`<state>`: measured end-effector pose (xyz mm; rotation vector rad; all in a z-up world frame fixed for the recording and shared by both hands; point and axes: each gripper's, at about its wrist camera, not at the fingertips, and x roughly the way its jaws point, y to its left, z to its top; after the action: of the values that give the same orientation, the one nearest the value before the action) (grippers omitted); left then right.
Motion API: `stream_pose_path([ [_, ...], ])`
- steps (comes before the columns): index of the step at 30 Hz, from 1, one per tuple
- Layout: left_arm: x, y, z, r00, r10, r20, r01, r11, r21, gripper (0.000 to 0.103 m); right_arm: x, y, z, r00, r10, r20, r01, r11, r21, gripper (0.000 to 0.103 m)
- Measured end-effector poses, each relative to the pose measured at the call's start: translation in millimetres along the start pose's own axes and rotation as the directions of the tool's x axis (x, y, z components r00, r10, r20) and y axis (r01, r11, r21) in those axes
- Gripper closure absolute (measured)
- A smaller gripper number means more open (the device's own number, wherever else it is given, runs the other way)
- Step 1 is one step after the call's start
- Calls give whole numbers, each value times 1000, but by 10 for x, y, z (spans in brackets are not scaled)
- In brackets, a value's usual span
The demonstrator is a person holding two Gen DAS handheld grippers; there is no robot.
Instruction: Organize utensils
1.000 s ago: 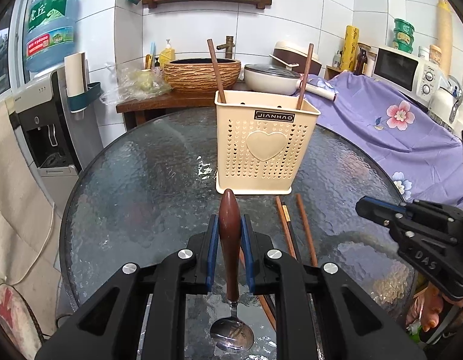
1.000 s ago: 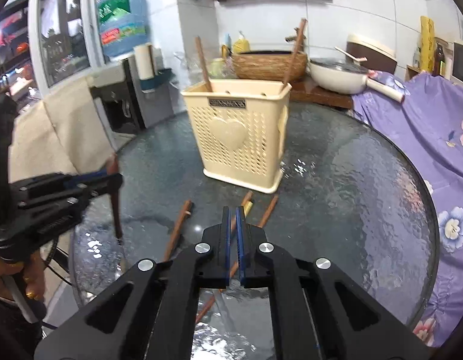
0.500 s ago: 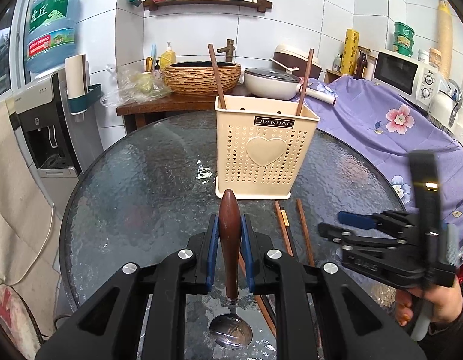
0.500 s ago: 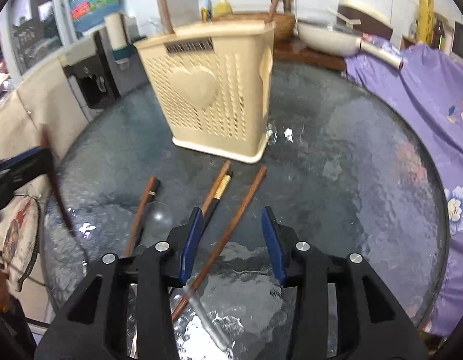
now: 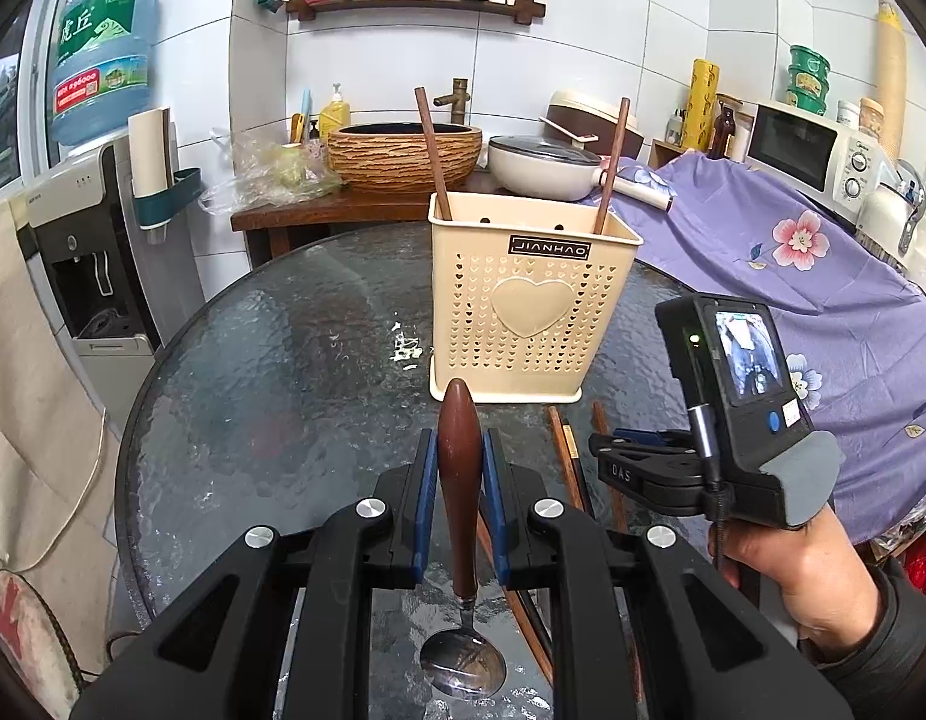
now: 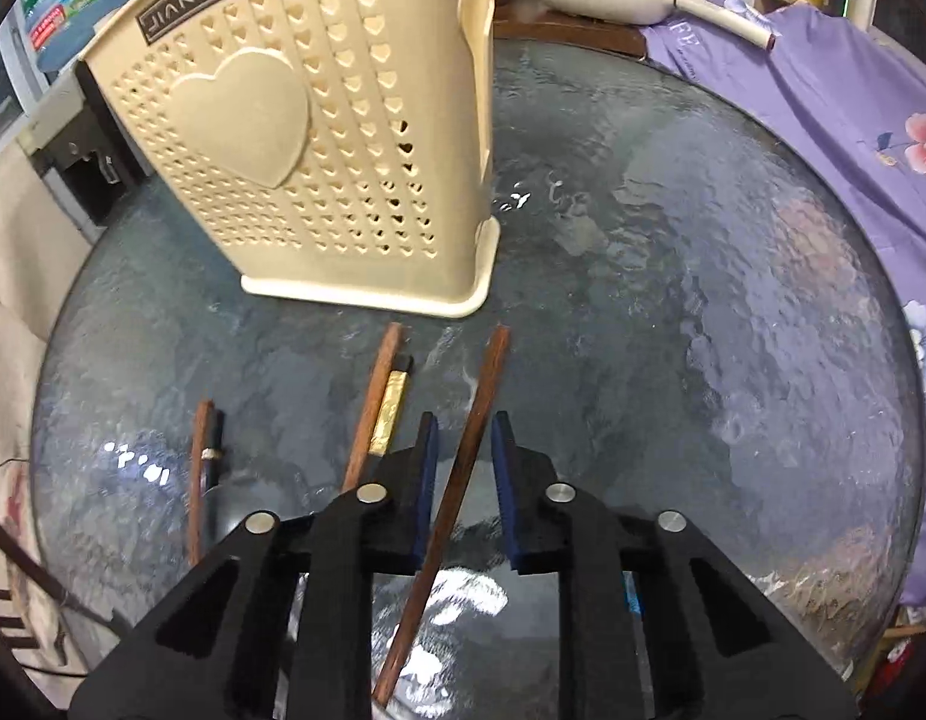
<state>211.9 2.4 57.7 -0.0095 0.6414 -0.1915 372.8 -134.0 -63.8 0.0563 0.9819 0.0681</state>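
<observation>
My left gripper [image 5: 459, 456] is shut on a spoon's brown wooden handle [image 5: 459, 468]; its metal bowl [image 5: 463, 663] hangs toward me above the glass table. A cream perforated utensil holder [image 5: 532, 297] stands ahead with two brown chopsticks [image 5: 432, 153] in it. My right gripper [image 6: 463, 441] is open and low over the table, its jaws on either side of a brown chopstick [image 6: 463, 468] that lies flat. It also shows in the left wrist view [image 5: 613, 456]. More utensils [image 6: 378, 402] lie to its left, near the holder [image 6: 318, 138].
The round glass table [image 6: 703, 312] has a purple flowered cloth [image 5: 823, 276] to its right. Behind stand a wooden side table with a woven basin [image 5: 402, 153] and a pan [image 5: 547, 165]. A water dispenser [image 5: 90, 228] stands at left.
My right gripper opened, then moved forward and down until its jaws straddle the brown chopstick on the table. My left gripper has held the spoon still.
</observation>
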Motion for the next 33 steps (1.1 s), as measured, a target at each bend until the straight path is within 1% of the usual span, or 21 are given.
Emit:
stream_pose_path([
  [1, 10, 2, 2, 1000, 0, -1, 0, 1000, -1, 88, 8, 5, 8, 1000, -5, 2, 5, 1000, 3, 87],
  [3, 24, 0, 4, 1000, 0, -2, 0, 1000, -1, 88, 21, 28, 5, 1000, -22, 7, 22, 1000, -1, 92],
  [6, 40, 7, 3, 1000, 0, -3, 0, 1000, -4, 88, 41, 68, 12, 999, -39, 17, 39, 999, -12, 94],
  [9, 64, 11, -1, 1000, 0, -3, 0, 1000, -5, 88, 36, 40, -9, 999, -29, 28, 30, 1000, -7, 96],
  [13, 75, 22, 5, 1000, 2, -1, -2, 1000, -10, 88, -28, -66, -34, 998, -1, 66, 0, 1000, 18, 96],
  [16, 66, 40, 15, 1000, 2, 5, -2, 1000, -18, 88, -108, -150, -54, 994, 41, 104, -45, 998, 37, 96],
  [18, 37, 52, 24, 1000, 2, 14, -1, 1000, -19, 88, -210, -210, -75, 985, 85, 152, -91, 995, 37, 96],
  [20, 13, 52, 35, 1000, 3, 21, -2, 1000, -19, 88, -339, -273, -81, 971, 125, 205, -137, 989, 50, 96],
  [22, -11, 60, 47, 1000, 3, 29, -2, 1000, -22, 88, -477, -321, -75, 948, 184, 260, -203, 978, 49, 96],
  [24, -32, 60, 55, 999, 2, 36, -1, 1000, -26, 88, -638, -351, -63, 925, 218, 312, -241, 970, 37, 96],
  [25, -40, 55, 59, 999, 2, 38, -1, 1000, -26, 88, -743, -358, -62, 910, 234, 343, -257, 966, 21, 96],
  [28, -77, 57, 80, 999, 0, 48, 1, 1000, -27, 88, -1015, -353, -60, 879, 247, 408, -261, 965, -24, 96],
  [33, -128, 69, 115, 998, -1, 64, 3, 1000, -29, 88, -1410, -342, -89, 839, 282, 465, -274, 958, -87, 96],
])
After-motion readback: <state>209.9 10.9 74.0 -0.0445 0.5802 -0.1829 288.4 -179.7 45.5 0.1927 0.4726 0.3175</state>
